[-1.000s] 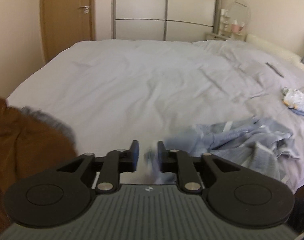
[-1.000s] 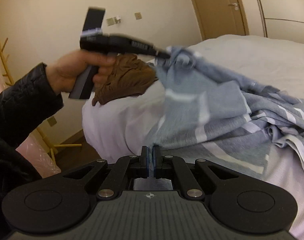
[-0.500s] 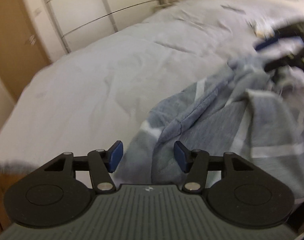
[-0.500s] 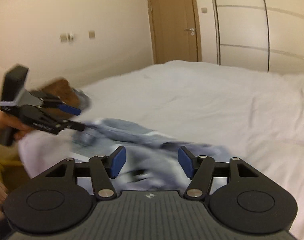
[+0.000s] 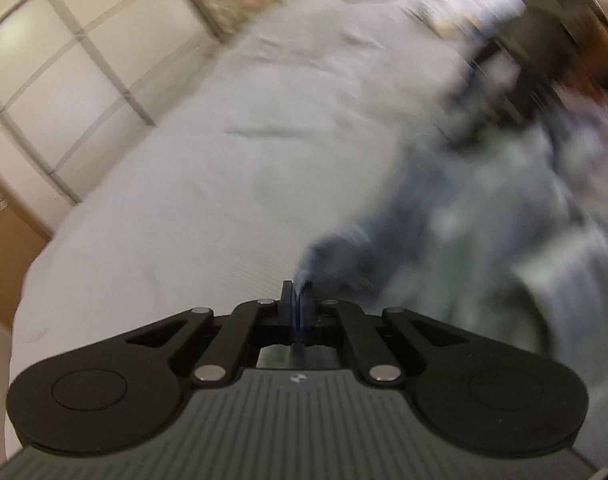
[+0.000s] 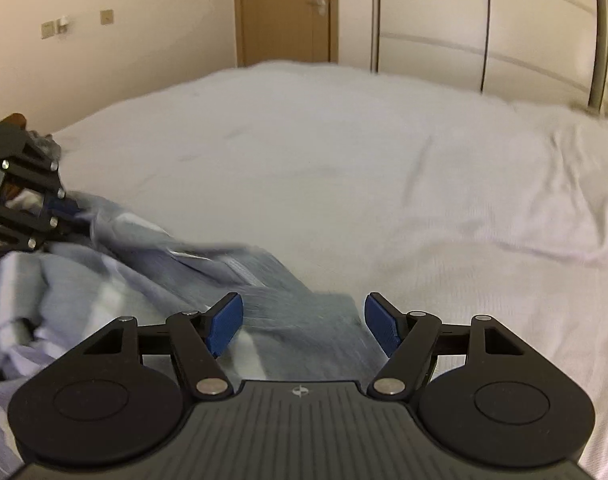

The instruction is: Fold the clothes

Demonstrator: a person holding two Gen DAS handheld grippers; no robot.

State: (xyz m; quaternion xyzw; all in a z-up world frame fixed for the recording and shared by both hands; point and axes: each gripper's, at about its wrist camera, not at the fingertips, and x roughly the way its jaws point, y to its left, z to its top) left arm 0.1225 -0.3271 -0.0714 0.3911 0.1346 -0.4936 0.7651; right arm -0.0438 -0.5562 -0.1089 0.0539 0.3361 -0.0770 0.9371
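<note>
Jaws of the left gripper (image 5: 297,300) pinched shut on a fold of the grey-blue striped garment (image 6: 136,276); jaws of the right gripper (image 6: 303,322) spread wide, above the cloth's edge. Garment crumpled on the bed (image 6: 344,168). Beyond: door (image 6: 286,10), wardrobe (image 6: 484,20). Left view blurred.
</note>
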